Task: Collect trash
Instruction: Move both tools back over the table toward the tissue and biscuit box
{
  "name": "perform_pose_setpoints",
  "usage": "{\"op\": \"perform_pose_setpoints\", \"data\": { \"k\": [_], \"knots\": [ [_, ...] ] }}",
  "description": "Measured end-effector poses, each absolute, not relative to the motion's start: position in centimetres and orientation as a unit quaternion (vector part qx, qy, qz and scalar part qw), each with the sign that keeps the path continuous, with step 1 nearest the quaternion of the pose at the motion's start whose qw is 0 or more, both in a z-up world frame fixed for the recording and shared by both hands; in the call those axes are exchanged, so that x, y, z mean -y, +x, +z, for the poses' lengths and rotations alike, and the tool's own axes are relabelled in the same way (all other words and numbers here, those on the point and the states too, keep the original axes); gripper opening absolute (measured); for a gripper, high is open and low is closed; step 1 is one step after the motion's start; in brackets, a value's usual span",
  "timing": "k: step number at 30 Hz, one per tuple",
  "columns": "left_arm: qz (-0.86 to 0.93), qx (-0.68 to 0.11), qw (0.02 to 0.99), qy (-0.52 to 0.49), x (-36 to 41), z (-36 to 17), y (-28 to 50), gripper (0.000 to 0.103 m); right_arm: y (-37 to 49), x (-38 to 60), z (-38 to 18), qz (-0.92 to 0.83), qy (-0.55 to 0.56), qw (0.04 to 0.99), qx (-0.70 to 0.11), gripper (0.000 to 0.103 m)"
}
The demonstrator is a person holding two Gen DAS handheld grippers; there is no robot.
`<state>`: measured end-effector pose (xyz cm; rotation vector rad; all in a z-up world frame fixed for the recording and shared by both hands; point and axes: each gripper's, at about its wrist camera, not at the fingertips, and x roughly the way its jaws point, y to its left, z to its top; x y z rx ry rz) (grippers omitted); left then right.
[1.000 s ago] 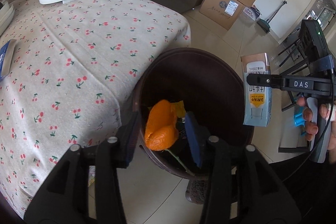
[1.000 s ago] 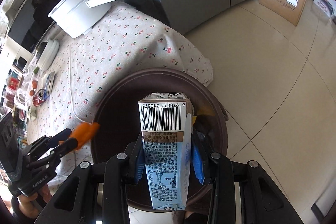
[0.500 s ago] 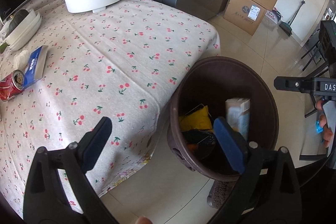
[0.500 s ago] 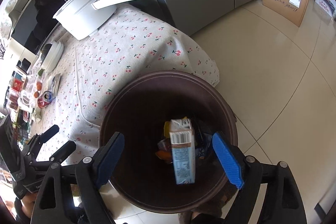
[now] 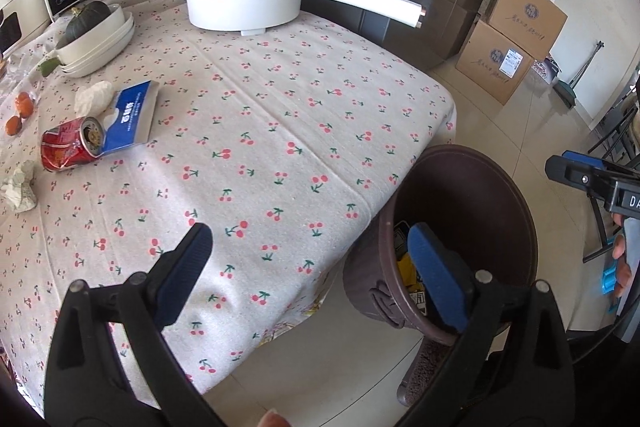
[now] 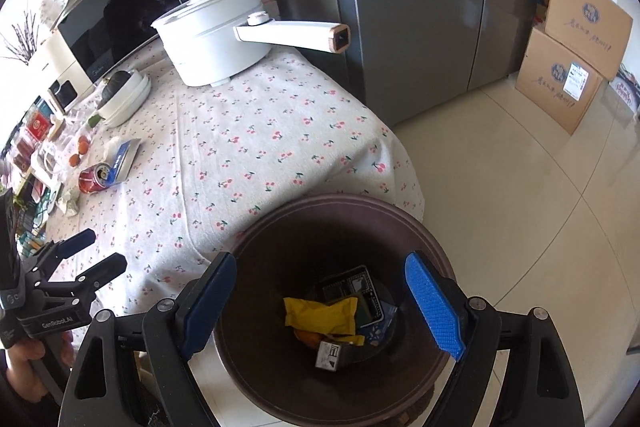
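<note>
The right wrist view showed the right tool (image 6: 320,311) spread wide and empty above the brown bin (image 6: 432,239), where a yellow wrapper (image 6: 320,315) lay. The left tool (image 5: 308,267) also gaped wide over the worktop (image 5: 260,131), well apart from the red can (image 5: 66,149).

A round dark brown trash bin (image 6: 424,227) stands on the floor just beside the table's corner, holding a yellow wrapper (image 6: 320,315), a carton (image 6: 332,355) lying on its side, and what may be orange peel. On the table, a crushed red can (image 5: 66,149) lies on its side, touching a blue packet (image 5: 130,115), with crumpled tissues (image 5: 18,185) nearby.
</note>
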<state>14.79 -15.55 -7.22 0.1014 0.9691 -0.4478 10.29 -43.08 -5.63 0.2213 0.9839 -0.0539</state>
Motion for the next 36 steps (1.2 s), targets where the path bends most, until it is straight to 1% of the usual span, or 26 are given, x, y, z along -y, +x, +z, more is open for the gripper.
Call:
{"op": "perform_pose_setpoints", "data": {
  "k": [9,27,29,31,36],
  "knots": [
    [-0.172,-0.447,0.877,0.018,10.3,-5.6,15.2,0.098,11.6,37.9,-3.6,0.001,0.063,0.893,-0.446,0.088],
    [-0.081,-0.43,0.899,-0.02,0.0,-4.1,15.1,0.099,14.4,27.7,-1.3,0.076,0.04,0.906,-0.416,0.088],
    [-0.067,-0.427,0.901,-0.02,-1.1,-4.0,15.3,0.101,14.8,26.4,-1.4,0.083,0.034,0.905,-0.416,0.09],
    [-0.052,-0.425,0.904,-0.019,-2.4,-3.9,15.6,0.102,15.2,25.2,-1.4,0.084,0.025,0.906,-0.415,0.095],
    [-0.014,-0.418,0.908,-0.019,-5.5,-4.0,16.4,0.102,16.2,22.6,-1.5,0.084,0.006,0.911,-0.404,0.096]
  ]
}}
